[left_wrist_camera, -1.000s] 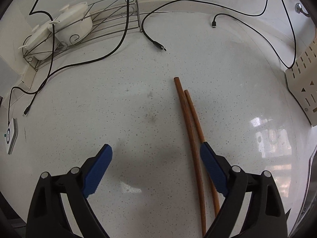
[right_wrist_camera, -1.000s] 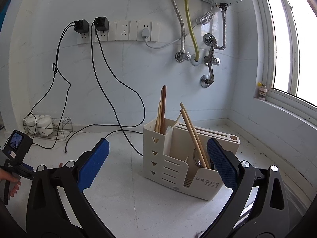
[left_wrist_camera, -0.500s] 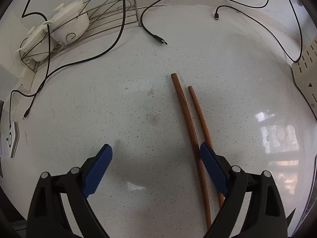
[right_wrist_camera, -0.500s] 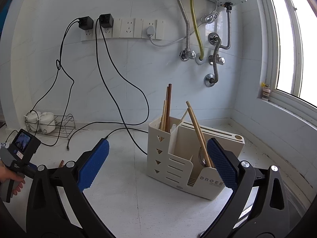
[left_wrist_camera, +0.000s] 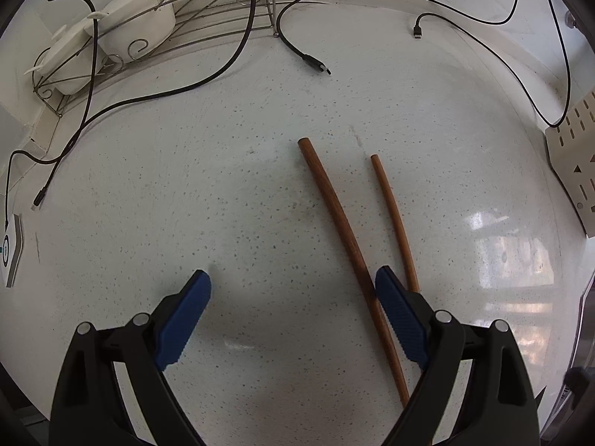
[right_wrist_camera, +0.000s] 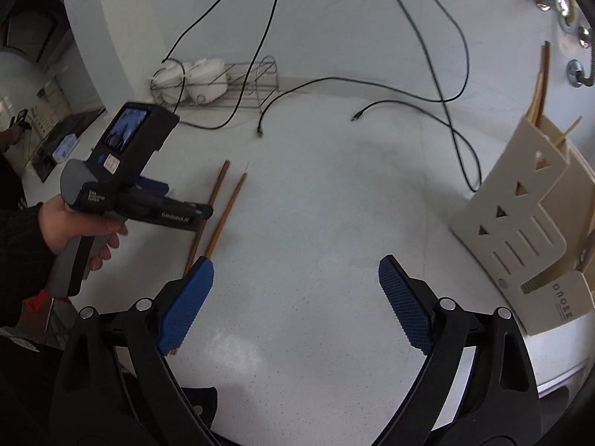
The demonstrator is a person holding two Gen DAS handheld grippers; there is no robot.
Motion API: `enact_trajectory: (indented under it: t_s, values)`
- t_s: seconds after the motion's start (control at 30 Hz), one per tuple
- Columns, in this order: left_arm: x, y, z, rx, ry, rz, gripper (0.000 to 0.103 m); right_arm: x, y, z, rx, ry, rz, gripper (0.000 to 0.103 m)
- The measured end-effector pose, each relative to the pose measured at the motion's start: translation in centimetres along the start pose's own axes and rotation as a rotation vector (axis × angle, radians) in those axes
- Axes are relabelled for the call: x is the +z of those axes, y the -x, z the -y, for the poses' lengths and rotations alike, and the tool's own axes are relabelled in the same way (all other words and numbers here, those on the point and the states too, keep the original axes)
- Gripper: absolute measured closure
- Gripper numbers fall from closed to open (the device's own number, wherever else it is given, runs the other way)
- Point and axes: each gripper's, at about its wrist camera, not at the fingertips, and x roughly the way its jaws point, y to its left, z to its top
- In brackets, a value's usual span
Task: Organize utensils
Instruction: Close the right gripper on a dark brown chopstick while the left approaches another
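Two brown chopsticks (left_wrist_camera: 336,219) lie side by side on the speckled white tabletop (left_wrist_camera: 230,171), the thicker one to the left of the thinner. In the left wrist view they run from the middle of the tabletop down toward the left gripper (left_wrist_camera: 293,297); the thicker stick passes just inside its right-hand finger, and the thinner one goes behind that finger. In the right wrist view the same chopsticks (right_wrist_camera: 219,208) lie beyond the right gripper (right_wrist_camera: 295,282), their near ends going behind its left-hand finger. The cream utensil holder (right_wrist_camera: 528,223), which already has chopsticks standing in it, sits well to the right of the chopsticks, by the wall.

The lower ends of both sticks are covered by the gripper fingers in each view, so where they end cannot be seen. The holder is cut off at the frame edge in both views. Whether the left gripper's right-hand finger touches the thick stick or only hangs above it cannot be told.

The left gripper stands wide open over the tabletop, holding nothing. A hand (right_wrist_camera: 74,230) in a dark sleeve grips its handle. The right gripper's jaws are still wide but closing, with only bare tabletop between them.

Black cables (left_wrist_camera: 208,78) trail past a wire rack (left_wrist_camera: 208,11) holding white lidded pots (left_wrist_camera: 137,26), far behind the chopsticks.
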Motion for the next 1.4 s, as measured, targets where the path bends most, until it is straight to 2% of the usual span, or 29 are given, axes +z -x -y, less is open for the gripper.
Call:
enact_trajectory:
  t_s: [0.1, 0.17, 0.33, 0.97, 1.2, 1.33, 1.37, 1.4]
  values:
    - [0.1, -0.2, -0.6, 0.009, 0.006, -0.003, 0.014, -0.4, -3.2, -2.2, 0.025, 0.043, -0.122, 0.041]
    - [0.2, -0.2, -0.8, 0.009, 0.0, -0.002, 0.014, -0.7, -5.0, -3.1, 0.063, 0.035, -0.186, 0.046]
    - [0.5, -0.3, -1.0, 0.007, 0.0, 0.001, 0.015, -0.9, -7.5, -4.8, 0.105, 0.028, -0.267, 0.048]
    - [0.3, 0.1, -2.1, 0.001, 0.018, 0.008, 0.015, 1.0, -10.7, -7.4, 0.072, 0.065, -0.299, 0.051]
    - [0.1, -0.1, -1.7, 0.012, 0.007, 0.013, 0.015, 0.7, -11.0, -8.3, 0.017, 0.117, -0.299, 0.051]
    - [0.0, -0.1, -1.6, 0.011, 0.002, 0.017, 0.016, 0.2, -11.0, -9.2, -0.002, 0.166, -0.299, 0.06]
    - [0.0, 0.0, -1.6, 0.01, 0.001, 0.016, 0.016, 0.1, -10.9, -9.3, -0.001, 0.174, -0.297, 0.065]
    - [0.0, 0.0, -1.6, 0.01, 0.002, 0.016, 0.016, 0.1, -10.9, -9.5, 0.002, 0.184, -0.298, 0.075]
